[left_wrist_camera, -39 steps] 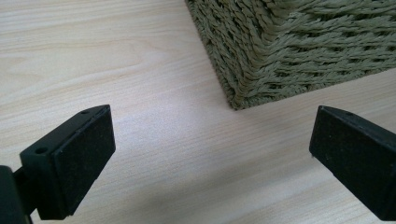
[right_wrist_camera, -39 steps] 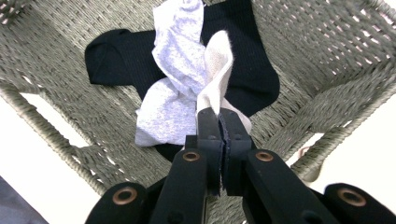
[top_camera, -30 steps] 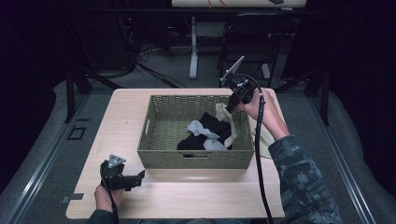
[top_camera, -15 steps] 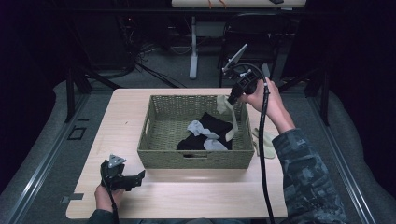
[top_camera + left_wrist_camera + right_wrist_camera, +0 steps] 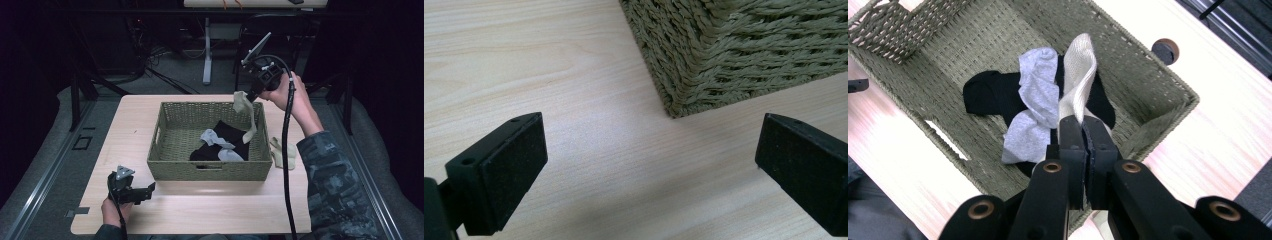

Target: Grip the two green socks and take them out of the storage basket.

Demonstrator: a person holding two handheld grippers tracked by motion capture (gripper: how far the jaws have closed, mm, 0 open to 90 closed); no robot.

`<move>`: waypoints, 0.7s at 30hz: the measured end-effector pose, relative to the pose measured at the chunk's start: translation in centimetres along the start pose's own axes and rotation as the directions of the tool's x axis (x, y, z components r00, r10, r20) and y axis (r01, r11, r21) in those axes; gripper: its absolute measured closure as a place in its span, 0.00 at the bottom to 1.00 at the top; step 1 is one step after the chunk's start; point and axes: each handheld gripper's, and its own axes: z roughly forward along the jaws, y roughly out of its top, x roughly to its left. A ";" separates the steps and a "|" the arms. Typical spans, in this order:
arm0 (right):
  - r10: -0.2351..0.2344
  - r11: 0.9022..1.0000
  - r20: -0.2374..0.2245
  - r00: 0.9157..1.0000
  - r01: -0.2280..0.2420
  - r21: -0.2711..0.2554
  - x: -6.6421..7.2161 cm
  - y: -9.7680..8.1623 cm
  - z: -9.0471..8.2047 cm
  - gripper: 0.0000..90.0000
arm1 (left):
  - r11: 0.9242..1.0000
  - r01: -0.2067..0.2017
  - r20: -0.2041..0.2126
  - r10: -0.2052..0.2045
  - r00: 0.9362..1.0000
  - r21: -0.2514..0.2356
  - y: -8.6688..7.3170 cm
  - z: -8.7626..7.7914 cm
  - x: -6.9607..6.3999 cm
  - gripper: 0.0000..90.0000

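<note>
Right gripper (image 5: 252,95) pinches a cream sock (image 5: 245,112) above the wicker basket (image 5: 210,170), poised to drop it in | left gripper (image 5: 150,189) rests spread, idle; a second cream sock (image 5: 280,152) waits beside

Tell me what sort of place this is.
Probably a lab or recording studio: a lone wooden table in a dark room, cables and equipment stands behind it, floor rails alongside.
</note>
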 end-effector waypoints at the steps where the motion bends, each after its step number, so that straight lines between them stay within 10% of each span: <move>1: 0.002 1.000 0.002 1.000 -0.002 -0.004 0.0 0.0 -0.2 0.99 | 1.000 0.000 -0.001 0.000 1.000 0.000 0.0 0.0 0.0 0.00; 21: 0.091 0.993 0.053 0.994 -0.087 -0.077 -3.9 -3.5 -5.7 0.99 | 1.000 0.000 0.000 0.000 1.000 -0.004 0.0 0.0 0.0 0.00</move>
